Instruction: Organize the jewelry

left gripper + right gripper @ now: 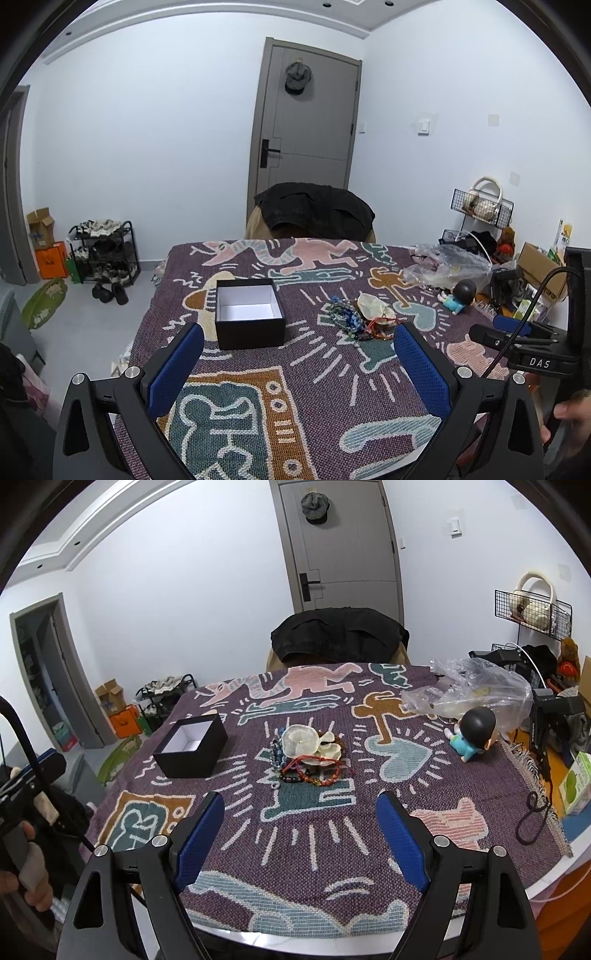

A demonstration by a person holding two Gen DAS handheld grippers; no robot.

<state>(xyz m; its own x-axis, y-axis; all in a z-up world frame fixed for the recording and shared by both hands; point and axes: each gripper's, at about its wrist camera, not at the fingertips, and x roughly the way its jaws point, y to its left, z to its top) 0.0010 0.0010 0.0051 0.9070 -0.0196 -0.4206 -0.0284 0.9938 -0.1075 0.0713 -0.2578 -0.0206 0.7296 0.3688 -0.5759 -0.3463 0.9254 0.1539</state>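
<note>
A pile of jewelry [308, 755] lies mid-table: a pale shell-like piece, blue beads, red and amber bracelets. The same pile of jewelry [360, 319] shows in the left wrist view, right of an open black box [249, 314] with a white, empty inside. The black box [192, 746] sits left of the pile in the right wrist view. My left gripper [299, 350] stands open just in front of the box and pile, nothing between its blue pads. My right gripper [301, 819] is open too, hovering short of the pile, holding nothing.
A patterned woven cloth [424, 775] covers the table. A small doll with a black head [472, 733] lies at the right, a crumpled clear plastic bag [476, 692] behind it. A chair with a dark jacket [338, 631] stands at the far edge. A black cord [532, 816] lies near the right edge.
</note>
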